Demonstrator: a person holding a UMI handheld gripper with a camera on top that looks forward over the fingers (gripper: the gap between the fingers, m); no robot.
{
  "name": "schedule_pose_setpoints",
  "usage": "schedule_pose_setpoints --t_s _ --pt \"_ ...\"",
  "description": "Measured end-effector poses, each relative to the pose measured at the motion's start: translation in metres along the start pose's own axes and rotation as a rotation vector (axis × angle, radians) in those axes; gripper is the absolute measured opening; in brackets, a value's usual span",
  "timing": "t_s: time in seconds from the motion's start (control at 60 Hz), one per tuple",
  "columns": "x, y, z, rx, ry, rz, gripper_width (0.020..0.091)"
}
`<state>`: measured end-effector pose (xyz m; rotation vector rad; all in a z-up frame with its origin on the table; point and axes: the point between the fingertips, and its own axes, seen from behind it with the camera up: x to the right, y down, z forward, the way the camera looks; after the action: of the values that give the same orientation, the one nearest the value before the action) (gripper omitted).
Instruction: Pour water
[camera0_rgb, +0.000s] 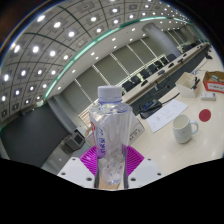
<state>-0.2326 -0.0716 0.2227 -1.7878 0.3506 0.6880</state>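
Clear plastic bottle (109, 135) clamped between gripper (110, 166) fingers; label unreadable; white mug (185, 128) beyond.

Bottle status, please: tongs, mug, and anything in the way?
Tongs shut on bottle, upright, cap on. Mug on table, beyond, apart from the bottle. Nothing between them.
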Motion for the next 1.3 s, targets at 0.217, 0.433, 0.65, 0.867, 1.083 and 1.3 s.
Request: schedule_pose_setpoints --t_s 0.217,0.433,0.65,0.867,1.083,1.3 --pt "0.012 -0.060 0.048 -0.012 -0.171 0.634 0.0323" --pt "0.057 -0.078 0.084 -0.032 -0.261 1.128 0.0323" --pt "0.092 -0.076 0.093 -0.027 -0.321 1.503 0.0324" --pt "0.098 -0.063 0.098 -0.074 -0.286 1.512 0.0323" --pt "0.082 -0.072 0.095 -0.151 -0.242 1.169 0.0324" --pt "0.097 -0.142 0.076 -0.100 -0.167 0.547 0.0326"
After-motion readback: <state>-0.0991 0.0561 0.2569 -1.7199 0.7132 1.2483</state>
